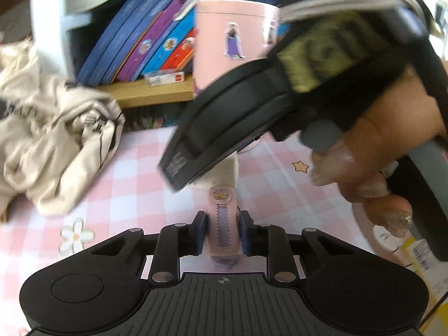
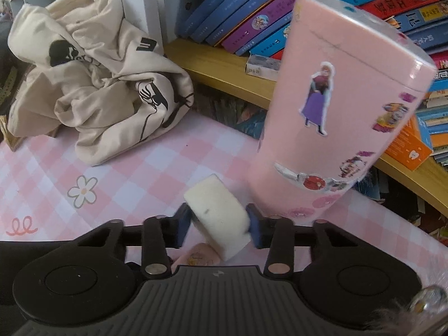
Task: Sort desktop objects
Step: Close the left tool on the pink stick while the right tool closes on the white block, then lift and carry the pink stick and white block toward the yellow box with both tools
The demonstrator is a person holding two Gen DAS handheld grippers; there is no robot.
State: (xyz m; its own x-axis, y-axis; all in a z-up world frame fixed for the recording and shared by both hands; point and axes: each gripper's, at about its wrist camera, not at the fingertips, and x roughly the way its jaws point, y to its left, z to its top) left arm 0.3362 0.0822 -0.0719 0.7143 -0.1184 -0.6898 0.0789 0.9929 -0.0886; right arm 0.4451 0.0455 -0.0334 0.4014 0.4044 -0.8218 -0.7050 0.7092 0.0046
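Both grips look set: left hand-held gripper [image 1: 223, 231] clamps the pink holder [image 1: 223, 224], right hand-held gripper [image 2: 221, 225] squeezes its white block [image 2: 217, 210]; next, probably pull them apart, steadily

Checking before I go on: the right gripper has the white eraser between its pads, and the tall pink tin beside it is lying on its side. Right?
Not quite. The right gripper does have the white eraser between its pads, but the pink tin stands upright on the checked table, as the right wrist view shows.
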